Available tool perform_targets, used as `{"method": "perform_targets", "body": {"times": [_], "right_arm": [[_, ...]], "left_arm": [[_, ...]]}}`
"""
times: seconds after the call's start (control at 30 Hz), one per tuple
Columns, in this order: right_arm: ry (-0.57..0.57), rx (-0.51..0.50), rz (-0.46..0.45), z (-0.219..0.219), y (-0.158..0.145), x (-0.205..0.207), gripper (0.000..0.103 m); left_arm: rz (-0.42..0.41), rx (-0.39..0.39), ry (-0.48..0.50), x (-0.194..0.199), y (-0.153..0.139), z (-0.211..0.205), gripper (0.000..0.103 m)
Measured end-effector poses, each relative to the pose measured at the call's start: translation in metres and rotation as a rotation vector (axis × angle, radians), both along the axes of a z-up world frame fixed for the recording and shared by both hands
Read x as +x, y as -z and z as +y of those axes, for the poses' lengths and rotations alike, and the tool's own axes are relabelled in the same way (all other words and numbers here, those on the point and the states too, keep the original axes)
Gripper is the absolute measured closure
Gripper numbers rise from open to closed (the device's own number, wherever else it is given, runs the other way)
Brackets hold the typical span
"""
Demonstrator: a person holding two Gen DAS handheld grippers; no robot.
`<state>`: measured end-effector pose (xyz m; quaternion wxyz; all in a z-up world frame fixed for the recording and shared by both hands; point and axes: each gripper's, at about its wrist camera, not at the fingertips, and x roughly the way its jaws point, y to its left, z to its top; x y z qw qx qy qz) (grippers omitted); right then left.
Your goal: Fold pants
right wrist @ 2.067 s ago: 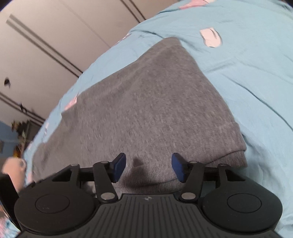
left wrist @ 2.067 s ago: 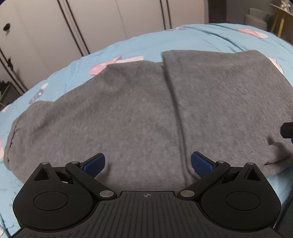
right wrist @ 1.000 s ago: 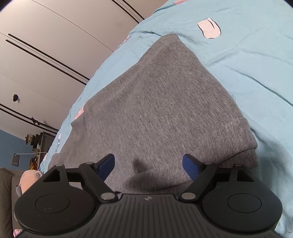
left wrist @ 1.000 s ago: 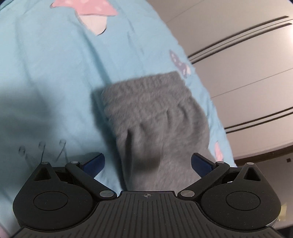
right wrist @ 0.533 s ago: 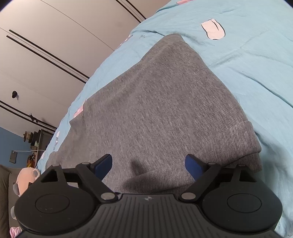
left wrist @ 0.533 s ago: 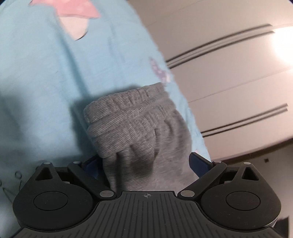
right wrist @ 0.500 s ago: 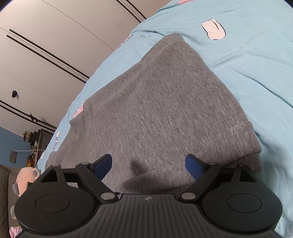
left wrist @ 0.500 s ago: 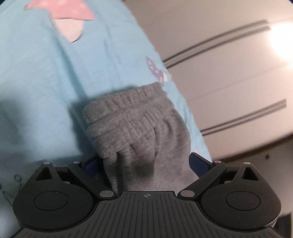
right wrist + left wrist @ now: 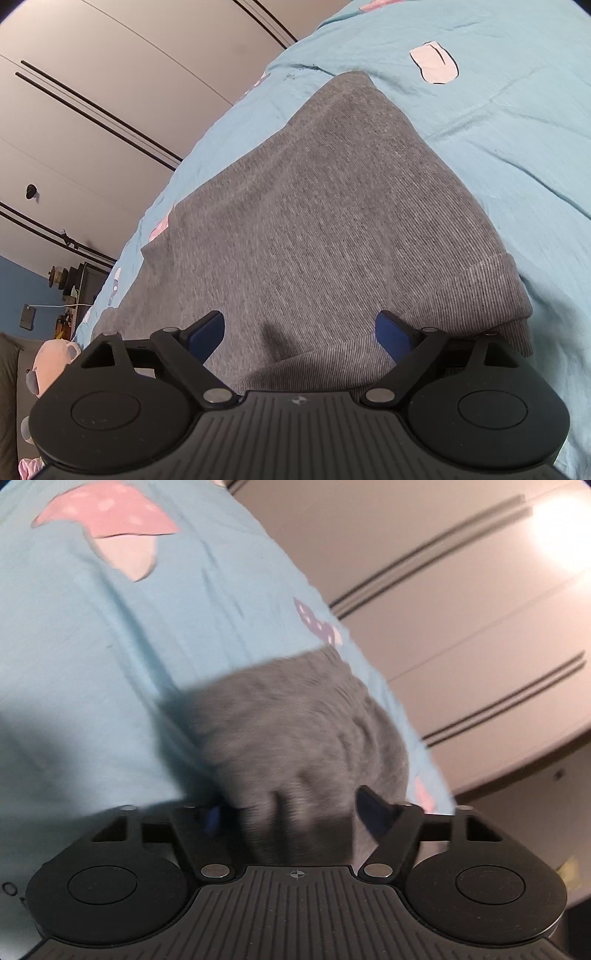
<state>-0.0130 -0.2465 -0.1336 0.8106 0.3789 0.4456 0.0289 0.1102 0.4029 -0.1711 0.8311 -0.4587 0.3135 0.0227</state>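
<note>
Pants [image 9: 325, 221]: grey knit, laid on the blue bedsheet [image 9: 517, 110]. In the right wrist view the cloth fills the centre of the frame, running from the lower edge up toward the upper middle; a doubled layer with a ribbed hem is seen at the lower right, so at least one fold is judged to be made already.

Waistband end [image 9: 295, 738]: seen in the left wrist view, centre of frame, bunched and blurred, on the bedsheet [image 9: 110, 664] with a pink mushroom print [image 9: 110, 535] at the upper left.

Left gripper [image 9: 291, 812]: jaws drawn in around a gathered wad of the waistband end; cloth is pinched between them, as far as the blur allows.

Right gripper [image 9: 299, 332]: jaws spread wide, low over the pants near the hem; nothing is held.

Progress: judged midway. A further fold is being set up from the left-hand end; the bunched cloth is not yet carried over or laid flat, and the final smoothing is left.
</note>
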Motion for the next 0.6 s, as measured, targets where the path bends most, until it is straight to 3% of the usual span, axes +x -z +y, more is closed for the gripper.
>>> {"method": "perform_targets", "body": {"times": [0.07,0.27,0.5,0.6], "right_arm": [[0.001,0.003,-0.001,-0.001,0.0,0.0,0.013],[-0.003,0.006,-0.003,-0.001,0.0,0.0,0.012],[-0.002,0.011,-0.004,-0.003,0.001,0.001,0.012],[-0.005,0.011,-0.003,-0.003,0.001,0.001,0.011]], "left_arm": [[0.0,-0.008,-0.007,-0.004,0.001,0.002,0.039],[0.017,0.148,0.02,0.002,-0.019,-0.019,0.041],[0.012,0.171,0.02,0.0,-0.03,-0.023,0.041],[0.0,0.195,0.024,0.001,-0.034,-0.025,0.033]]}}
